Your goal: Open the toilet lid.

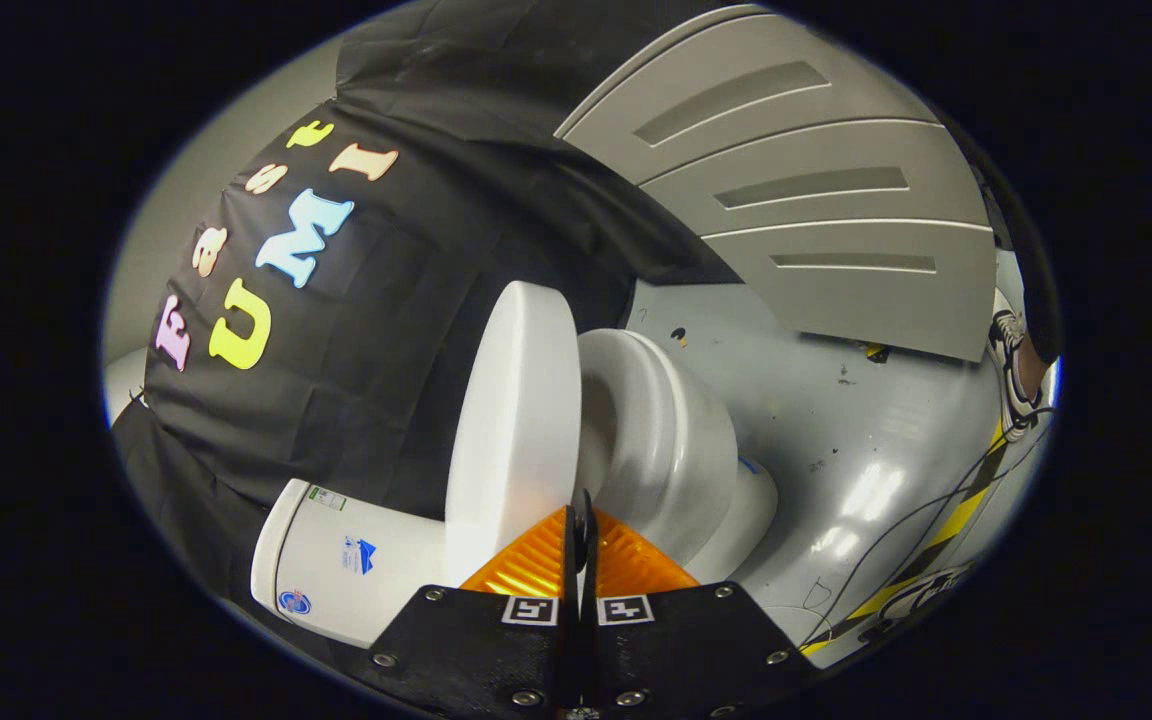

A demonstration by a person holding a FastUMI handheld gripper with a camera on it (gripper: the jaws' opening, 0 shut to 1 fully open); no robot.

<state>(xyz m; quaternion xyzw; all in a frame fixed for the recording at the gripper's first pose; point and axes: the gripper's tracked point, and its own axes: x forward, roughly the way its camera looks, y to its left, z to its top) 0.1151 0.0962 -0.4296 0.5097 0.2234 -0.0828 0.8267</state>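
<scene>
Far left, beyond my fingers, the booth's black cloth hangs in folds and backs the whole toilet. Low against it sits the white tank, turned sideways in my tilted view, with small stickers on its face that I cannot make out.

Next over, the lid stands raised, well off the seat, its broad white face toward the cloth and its rim toward me. Its lower edge comes down right at my fingertips, just on their left side.

Centre, the gripper is clenched: both fingers meet along a thin seam with no gap I can see, and nothing sits between them. Whether the tips touch the lid's rim or only lie beside it, I cannot tell from this angle.

Just right of the lid, the seat and bowl show as a rounded white ring, open to view, with a wedge of space between seat and lid. A small blue mark sits on the bowl's side.

Further right, grey floor carries scuffs and glare. Above it stands a grey panel with three recessed slots. Yellow-and-black tape and thin cables run across the floor near my right finger's side. At the far edge, a person's shoe rests on the floor.
</scene>
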